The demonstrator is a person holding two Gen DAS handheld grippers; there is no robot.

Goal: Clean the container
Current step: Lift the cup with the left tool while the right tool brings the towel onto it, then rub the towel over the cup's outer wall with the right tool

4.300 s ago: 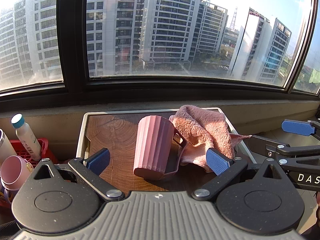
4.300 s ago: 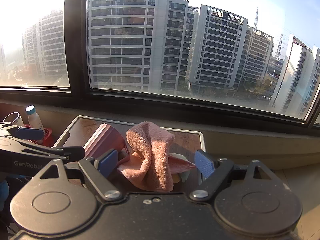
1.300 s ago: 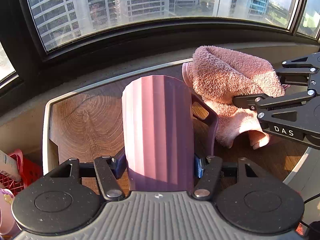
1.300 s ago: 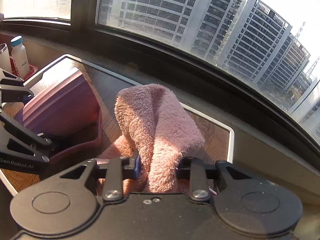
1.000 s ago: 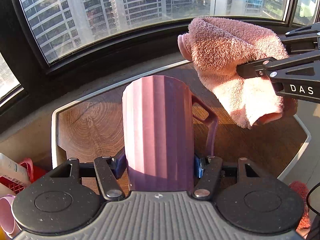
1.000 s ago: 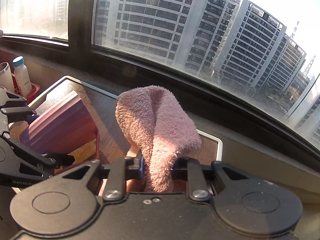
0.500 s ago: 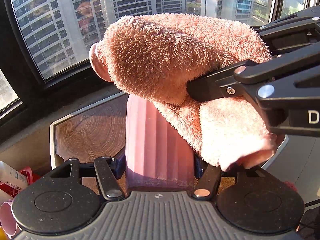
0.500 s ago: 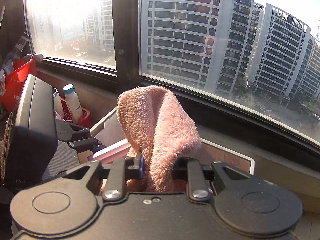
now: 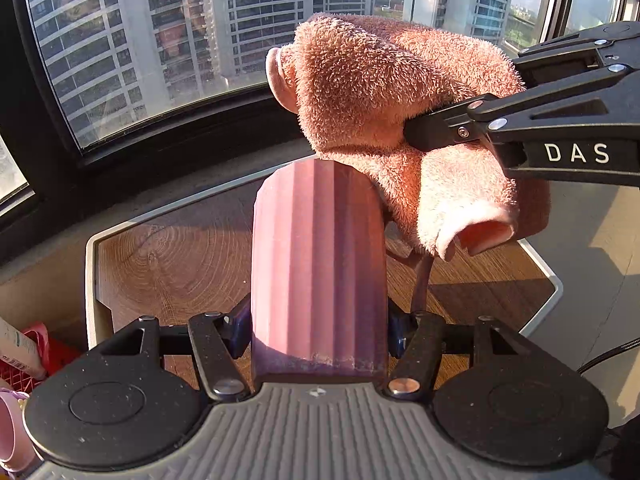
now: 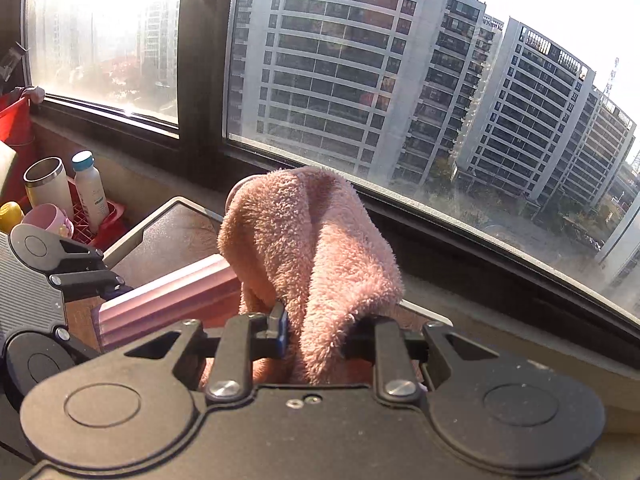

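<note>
A ribbed pink cup [image 9: 318,264] is held above the wooden tray [image 9: 168,256], with my left gripper [image 9: 318,330] shut on its sides. Its handle on the right is mostly hidden. A fluffy pink towel [image 9: 392,120] bunches against the cup's far end and right side, with my right gripper [image 10: 316,336] shut on it. In the right wrist view the cup [image 10: 168,296] lies sideways at the left, its far end covered by the towel [image 10: 312,248]. The right gripper [image 9: 432,136] reaches in from the right in the left wrist view. The cup's opening is not visible.
The tray's white rim [image 9: 90,280] sits under a window with tower blocks outside. A red basket [image 10: 106,220] at the left holds a white bottle [image 10: 90,188], a steel cup [image 10: 48,184] and a small pink cup [image 10: 48,216]. Bare sill [image 9: 592,240] lies right of the tray.
Both grippers closed, the left on the cup and the right on the towel, then lifted them off the tray. The towel came left against the cup's far end.
</note>
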